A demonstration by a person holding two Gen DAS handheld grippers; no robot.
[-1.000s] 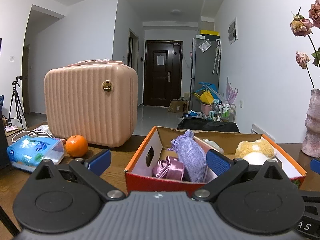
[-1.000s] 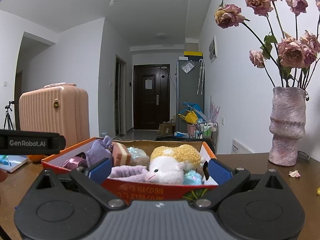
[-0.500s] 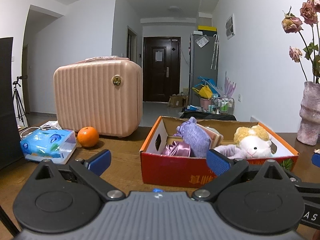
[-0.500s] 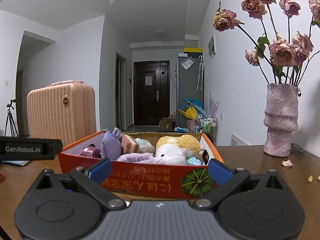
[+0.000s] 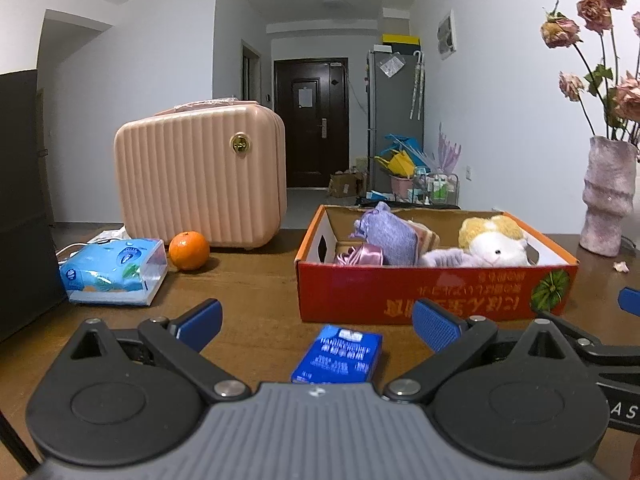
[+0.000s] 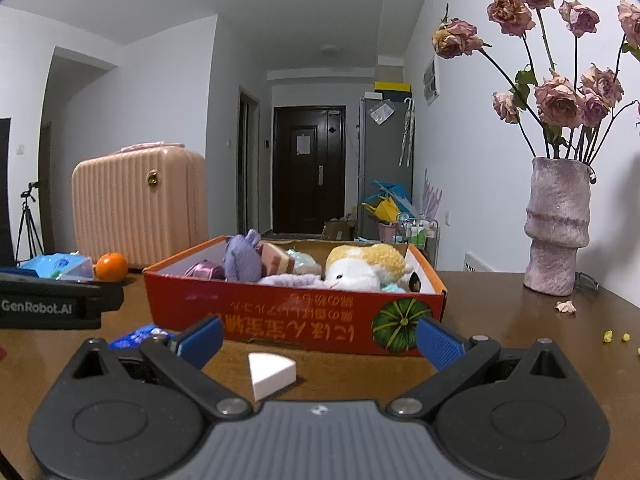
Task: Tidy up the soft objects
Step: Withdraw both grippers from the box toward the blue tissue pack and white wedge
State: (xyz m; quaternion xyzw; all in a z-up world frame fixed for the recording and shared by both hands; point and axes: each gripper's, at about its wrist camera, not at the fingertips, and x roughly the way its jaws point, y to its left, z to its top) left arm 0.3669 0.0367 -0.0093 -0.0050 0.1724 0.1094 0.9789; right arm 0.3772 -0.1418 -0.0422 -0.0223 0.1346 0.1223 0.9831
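Note:
A red cardboard box (image 5: 432, 294) stands on the wooden table and holds soft things: a lilac pouch (image 5: 384, 230), a pink satin scrunchie (image 5: 362, 255) and a white-and-yellow plush toy (image 5: 494, 240). The box also shows in the right wrist view (image 6: 296, 316). My left gripper (image 5: 316, 324) is open and empty, with a small blue tissue pack (image 5: 338, 354) on the table between its fingers. My right gripper (image 6: 318, 338) is open and empty, with a white wedge sponge (image 6: 270, 374) on the table between its fingers.
A pink hard case (image 5: 200, 172), an orange (image 5: 189, 245) and a blue wipes pack (image 5: 114, 272) sit to the left of the box. A vase of dried roses (image 6: 558, 228) stands at the right, with petal bits (image 6: 566, 306) near it.
Both grippers have pulled back from the box and lowered. The blue tissue pack and the white sponge have come into view in front of the box.

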